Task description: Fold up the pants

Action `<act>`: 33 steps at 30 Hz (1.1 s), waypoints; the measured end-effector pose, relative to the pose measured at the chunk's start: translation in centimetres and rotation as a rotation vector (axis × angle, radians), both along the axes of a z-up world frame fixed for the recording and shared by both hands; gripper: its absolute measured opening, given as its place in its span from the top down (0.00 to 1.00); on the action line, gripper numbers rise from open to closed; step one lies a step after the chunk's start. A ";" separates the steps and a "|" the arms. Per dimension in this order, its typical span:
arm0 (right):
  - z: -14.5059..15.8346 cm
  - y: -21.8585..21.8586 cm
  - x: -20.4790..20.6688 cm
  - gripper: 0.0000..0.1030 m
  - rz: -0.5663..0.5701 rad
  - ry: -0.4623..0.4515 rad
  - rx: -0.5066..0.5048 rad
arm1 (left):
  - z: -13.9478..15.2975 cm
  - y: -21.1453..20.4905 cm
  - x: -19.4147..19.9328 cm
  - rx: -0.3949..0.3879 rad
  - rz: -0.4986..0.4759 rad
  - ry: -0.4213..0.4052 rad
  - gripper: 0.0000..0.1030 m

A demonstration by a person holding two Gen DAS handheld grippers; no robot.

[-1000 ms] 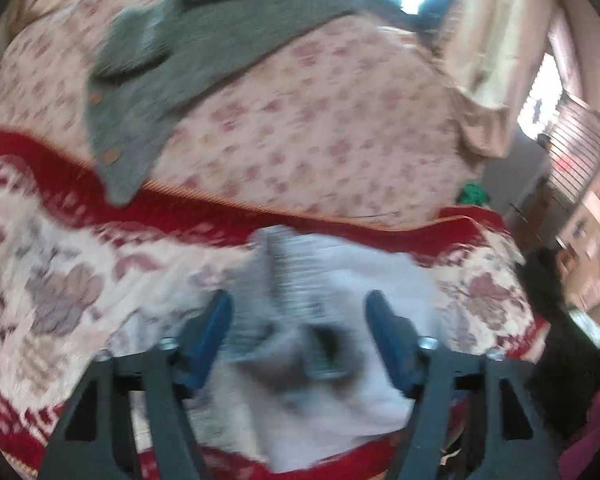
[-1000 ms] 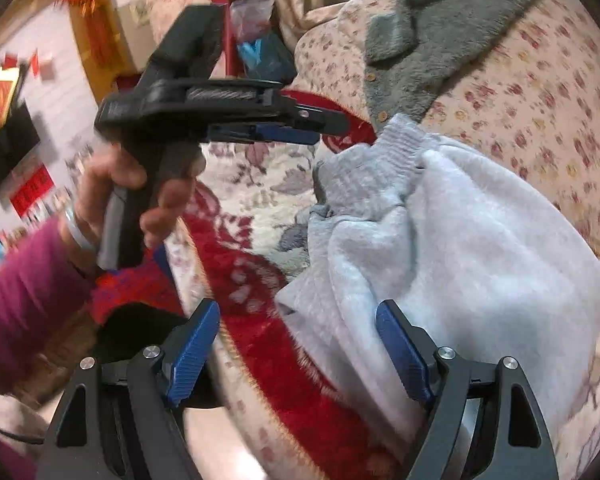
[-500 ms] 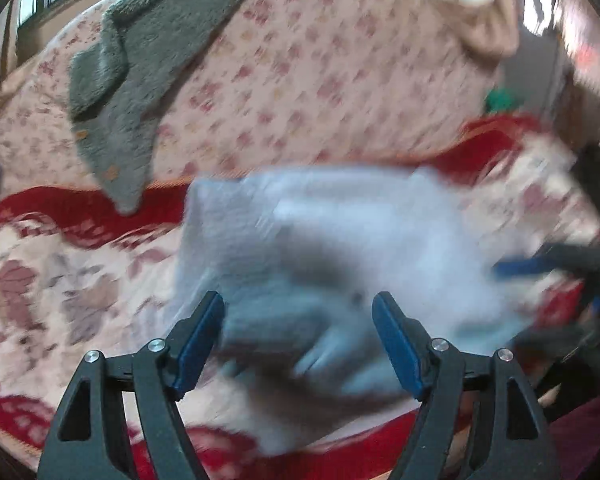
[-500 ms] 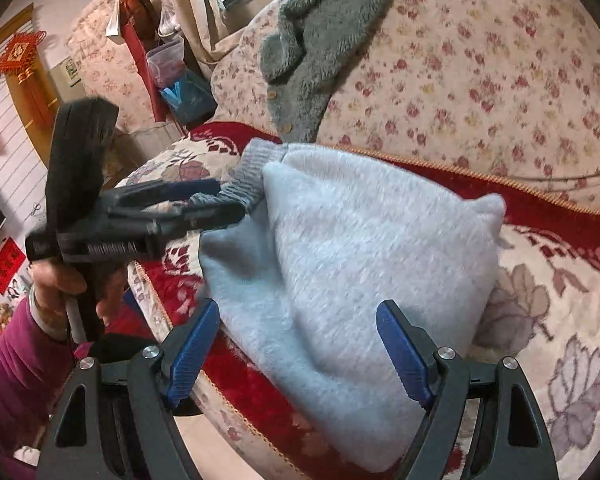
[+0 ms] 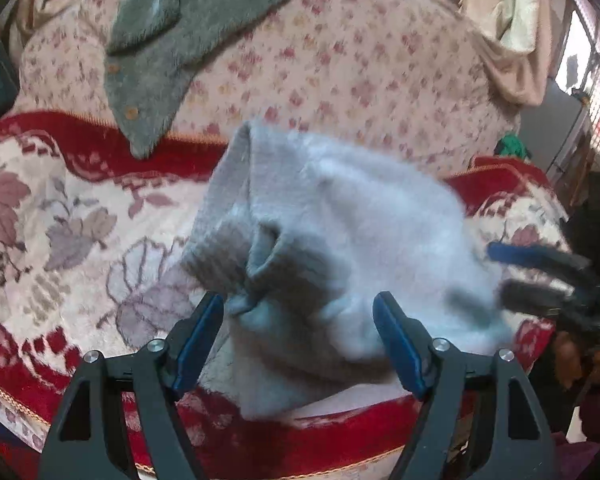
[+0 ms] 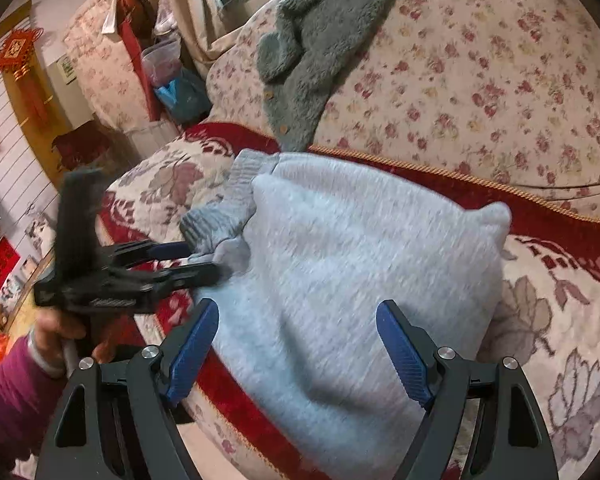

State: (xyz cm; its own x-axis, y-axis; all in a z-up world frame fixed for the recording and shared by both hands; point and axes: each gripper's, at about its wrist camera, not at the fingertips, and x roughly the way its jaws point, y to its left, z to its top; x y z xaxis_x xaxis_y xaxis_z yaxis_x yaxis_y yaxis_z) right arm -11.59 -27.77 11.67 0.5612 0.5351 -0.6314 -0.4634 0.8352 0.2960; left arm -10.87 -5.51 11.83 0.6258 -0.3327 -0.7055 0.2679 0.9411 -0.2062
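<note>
Grey pants (image 6: 352, 280), folded, on a sofa seat (image 6: 560, 320); two grippers beside them.

Pants: pale grey fleece, folded into a squat bundle on the red-and-cream floral seat cover, ribbed waistband (image 5: 236, 248) bunched at one end. Left gripper (image 5: 298, 320): jaws apart, hovering at the waistband end, cloth between the blue pads but not pinched; held by a hand (image 6: 60, 332) in a magenta sleeve (image 6: 8, 396). Right gripper (image 6: 298, 328): jaws wide apart above the bundle's near edge, gripping nothing. Behind: floral backrest (image 6: 480, 80) with a green-grey cardigan (image 6: 320, 52) draped over it, hem reaching down near the pants.
</note>
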 end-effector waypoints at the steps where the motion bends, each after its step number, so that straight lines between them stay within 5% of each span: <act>1: 0.0 0.0 0.1 0.17 -0.006 0.002 -0.003 | 0.8 -0.2 -0.2 -0.004 0.008 -0.022 0.26; 7: -0.1 -0.7 0.7 0.17 -0.048 0.018 -0.004 | 3.0 -1.8 0.2 0.008 0.029 -0.096 0.20; 18: -1.1 -4.7 1.1 0.05 -0.145 0.085 0.034 | 0.1 -2.6 2.6 0.079 0.103 -0.036 0.11; 33: -5.8 -9.1 3.0 0.00 -0.216 0.299 0.202 | -0.6 0.7 3.6 0.021 0.168 -0.001 0.06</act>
